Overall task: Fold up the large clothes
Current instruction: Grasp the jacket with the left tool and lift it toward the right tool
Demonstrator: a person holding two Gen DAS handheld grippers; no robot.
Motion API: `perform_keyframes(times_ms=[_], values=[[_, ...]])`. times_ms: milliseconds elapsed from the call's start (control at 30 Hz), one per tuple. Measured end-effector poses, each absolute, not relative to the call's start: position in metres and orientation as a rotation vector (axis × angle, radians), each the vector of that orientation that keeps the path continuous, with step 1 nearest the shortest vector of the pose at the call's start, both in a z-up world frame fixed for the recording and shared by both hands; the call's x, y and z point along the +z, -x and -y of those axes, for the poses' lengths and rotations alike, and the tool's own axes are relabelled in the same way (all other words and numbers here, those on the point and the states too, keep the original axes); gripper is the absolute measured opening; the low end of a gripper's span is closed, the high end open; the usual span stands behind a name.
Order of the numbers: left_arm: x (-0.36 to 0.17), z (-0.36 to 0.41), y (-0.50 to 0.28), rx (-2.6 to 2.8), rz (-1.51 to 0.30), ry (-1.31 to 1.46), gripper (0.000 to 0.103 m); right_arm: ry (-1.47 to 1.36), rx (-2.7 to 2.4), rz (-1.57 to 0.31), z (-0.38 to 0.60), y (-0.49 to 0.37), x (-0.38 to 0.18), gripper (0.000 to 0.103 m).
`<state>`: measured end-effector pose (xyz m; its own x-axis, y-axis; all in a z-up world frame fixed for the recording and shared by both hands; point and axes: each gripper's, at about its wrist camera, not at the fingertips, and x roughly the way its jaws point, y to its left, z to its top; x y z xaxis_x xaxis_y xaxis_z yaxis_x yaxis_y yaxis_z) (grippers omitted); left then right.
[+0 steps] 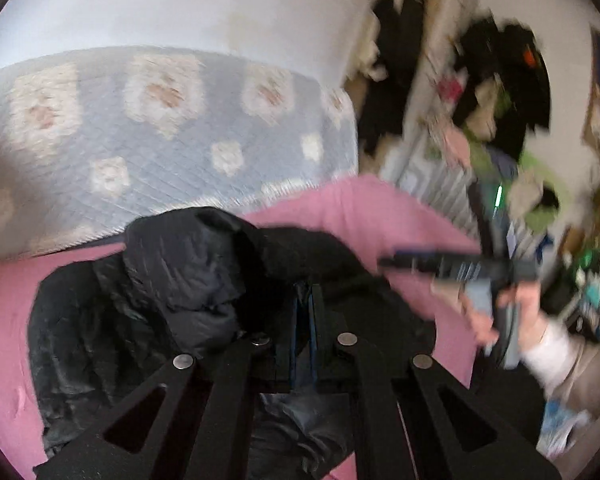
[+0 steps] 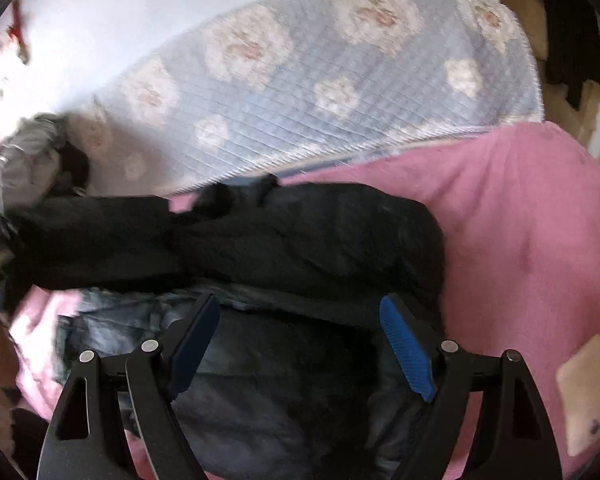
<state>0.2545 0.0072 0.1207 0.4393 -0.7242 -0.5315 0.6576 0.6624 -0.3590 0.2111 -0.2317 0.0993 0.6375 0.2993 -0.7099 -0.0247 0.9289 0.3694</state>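
The left gripper (image 1: 304,312) has its jaws pressed together on a fold of the black puffer jacket (image 1: 188,272), and the cloth bunches up right at the tips, rising toward twelve o'clock in that wrist view. The jacket itself lies on the pink blanket (image 1: 380,208), with the quilted blue floral mattress (image 1: 160,128) behind it. Over at three o'clock in the same view, a hand (image 1: 512,312) carries the right gripper (image 1: 428,266), well clear of the bunched part. From the right wrist, the right gripper (image 2: 300,344) hangs with jaws spread wide and nothing between them, the jacket (image 2: 300,232) stretching straight across from nine to three o'clock just ahead of the fingertips. So the long axis runs crossways to the right gripper, and the left one already owns an edge. I'd judge the free near hem belongs to the right gripper.
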Motion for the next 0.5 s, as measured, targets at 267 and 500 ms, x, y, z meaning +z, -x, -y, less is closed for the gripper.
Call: perform_keyframes(times_ms=[267,500], values=[[0.063,0.041,-0.250,-0.935,-0.881,0.054,0.004,-0.407,0.465,-0.763,0.197,-0.204,0.121,0.072],[0.047,0.053,-0.233,-0.948,-0.910,0.036,0.004,-0.344,0.602,-0.842,0.149,-0.207,0.107,0.057]])
